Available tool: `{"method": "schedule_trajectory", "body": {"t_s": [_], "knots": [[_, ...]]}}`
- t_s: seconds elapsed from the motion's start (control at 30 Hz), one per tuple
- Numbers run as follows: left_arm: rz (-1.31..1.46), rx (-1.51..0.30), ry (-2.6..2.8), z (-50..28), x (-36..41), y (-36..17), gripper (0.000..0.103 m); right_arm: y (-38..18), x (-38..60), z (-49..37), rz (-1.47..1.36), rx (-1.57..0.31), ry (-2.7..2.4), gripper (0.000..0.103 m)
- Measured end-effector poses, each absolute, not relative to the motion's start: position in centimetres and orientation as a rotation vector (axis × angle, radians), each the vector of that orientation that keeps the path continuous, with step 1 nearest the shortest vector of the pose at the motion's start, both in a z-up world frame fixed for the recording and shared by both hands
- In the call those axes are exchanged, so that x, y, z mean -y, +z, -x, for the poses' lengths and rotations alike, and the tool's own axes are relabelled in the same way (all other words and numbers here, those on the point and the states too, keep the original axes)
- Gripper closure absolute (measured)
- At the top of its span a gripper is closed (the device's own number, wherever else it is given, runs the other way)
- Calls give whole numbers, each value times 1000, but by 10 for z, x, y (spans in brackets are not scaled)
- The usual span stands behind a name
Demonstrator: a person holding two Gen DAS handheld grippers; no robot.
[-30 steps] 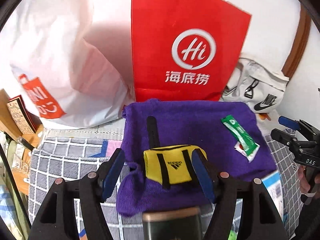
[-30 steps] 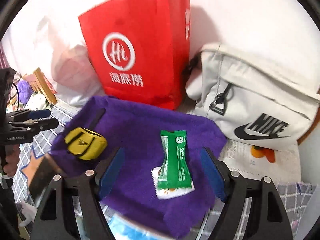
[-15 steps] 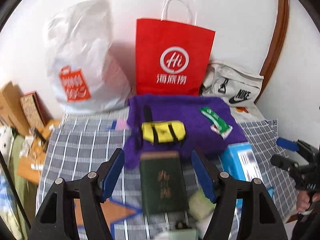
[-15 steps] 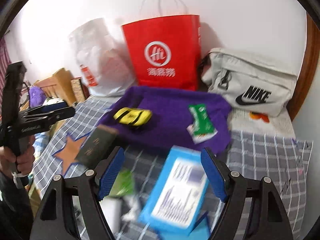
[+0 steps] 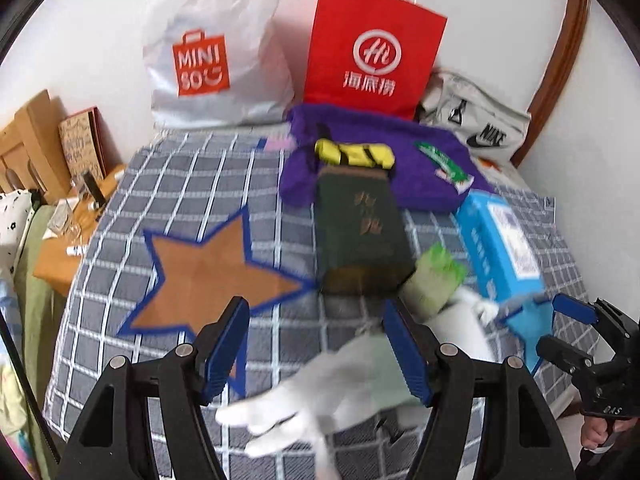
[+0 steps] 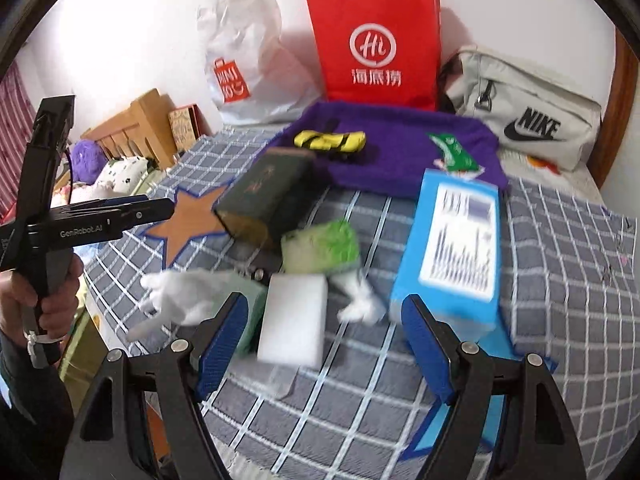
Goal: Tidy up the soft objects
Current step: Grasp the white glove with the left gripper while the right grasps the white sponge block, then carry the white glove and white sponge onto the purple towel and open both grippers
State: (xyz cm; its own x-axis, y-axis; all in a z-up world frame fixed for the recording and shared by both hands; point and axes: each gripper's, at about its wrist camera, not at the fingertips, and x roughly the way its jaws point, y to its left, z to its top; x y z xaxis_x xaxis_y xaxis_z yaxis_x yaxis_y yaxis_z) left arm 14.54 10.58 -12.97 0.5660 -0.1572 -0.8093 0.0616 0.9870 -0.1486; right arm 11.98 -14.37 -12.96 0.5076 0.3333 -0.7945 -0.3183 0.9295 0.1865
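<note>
A grey checked bedspread [image 6: 560,248] covered the bed. On it lay a white glove [image 6: 180,296] beside a white sponge [image 6: 294,316], a green sponge [image 6: 324,244] behind. Both the left gripper [image 5: 316,344] and the right gripper [image 6: 324,344] hung spread, empty, above them.

I hold tongs in each hand, both angled downward. My left tongs [image 5: 316,350] stand with blue pads apart, gripping nothing. My right tongs [image 6: 320,344] gape wide too, empty. My left hand [image 6: 48,300] clasps its handle.
</note>
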Motion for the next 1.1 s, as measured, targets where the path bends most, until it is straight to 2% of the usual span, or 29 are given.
{"method": "schedule_trajectory", "body": {"t_s": [0.47, 0.5, 0.53, 0.57, 0.6, 0.87, 1.1], "knots": [[155, -1022, -235, -135, -117, -172, 29, -193, 105, -142, -3, -1085, 393, 24], [143, -1024, -238, -136, -115, -174, 28, -196, 104, -145, 4, -1086, 382, 26], [129, -1024, -238, -137, -113, -175, 28, -200, 102, -146, 2, -1088, 382, 35], [120, -1026, -242, -138, -111, -176, 28, -203, 101, -147, -7, -1096, 396, 50], [113, -1032, -252, -139, -107, -179, 27, -205, 101, -147, -22, -1107, 424, 53], [48, -1119, -268, -141, -78, -213, 26, -175, 122, -115, 16, -999, 477, 53], [-96, -1085, -187, -131, -50, -218, 26, -189, 183, -86, 19, -994, 320, 53]]}}
